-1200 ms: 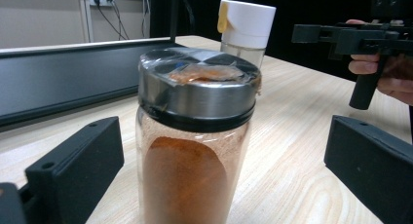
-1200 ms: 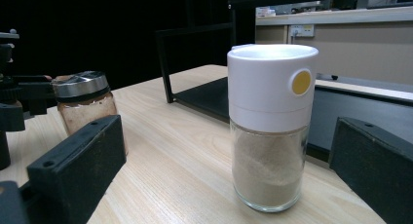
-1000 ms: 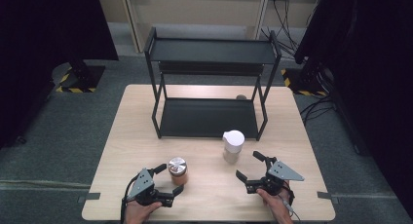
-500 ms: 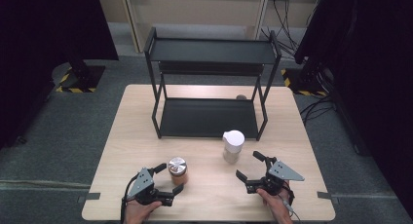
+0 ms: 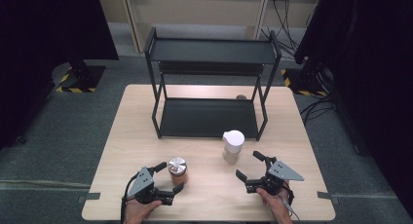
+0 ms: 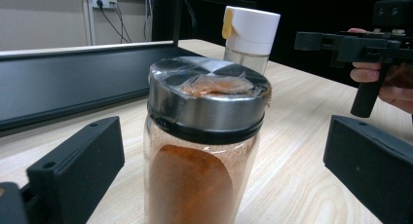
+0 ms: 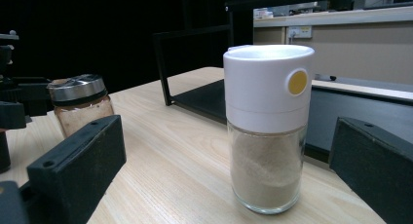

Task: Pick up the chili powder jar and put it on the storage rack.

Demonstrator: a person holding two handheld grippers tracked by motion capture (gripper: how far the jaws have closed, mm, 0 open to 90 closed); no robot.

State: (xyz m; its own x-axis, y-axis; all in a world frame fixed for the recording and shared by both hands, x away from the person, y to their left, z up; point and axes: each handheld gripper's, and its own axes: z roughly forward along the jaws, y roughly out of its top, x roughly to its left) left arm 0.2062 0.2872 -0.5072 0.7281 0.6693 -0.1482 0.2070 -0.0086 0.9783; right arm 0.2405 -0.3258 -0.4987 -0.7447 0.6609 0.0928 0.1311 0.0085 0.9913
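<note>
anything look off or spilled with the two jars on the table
Nothing spilled. Both the metal-lidded spice jar and the white-capped shaker stand upright. One oddity: the spice jar's lid seems covered by wrinkled clear film with reddish powder under it.

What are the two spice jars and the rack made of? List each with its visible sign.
Red-powder jar: clear glass or plastic body, the powder shows through; shiny brushed-metal-look cap reflecting light.
White-capped jar: clear body, likely glass; matte white plastic cap with a yellow dot.
Rack: thin black frame and shelves, probably painted metal, matte finish.
</note>
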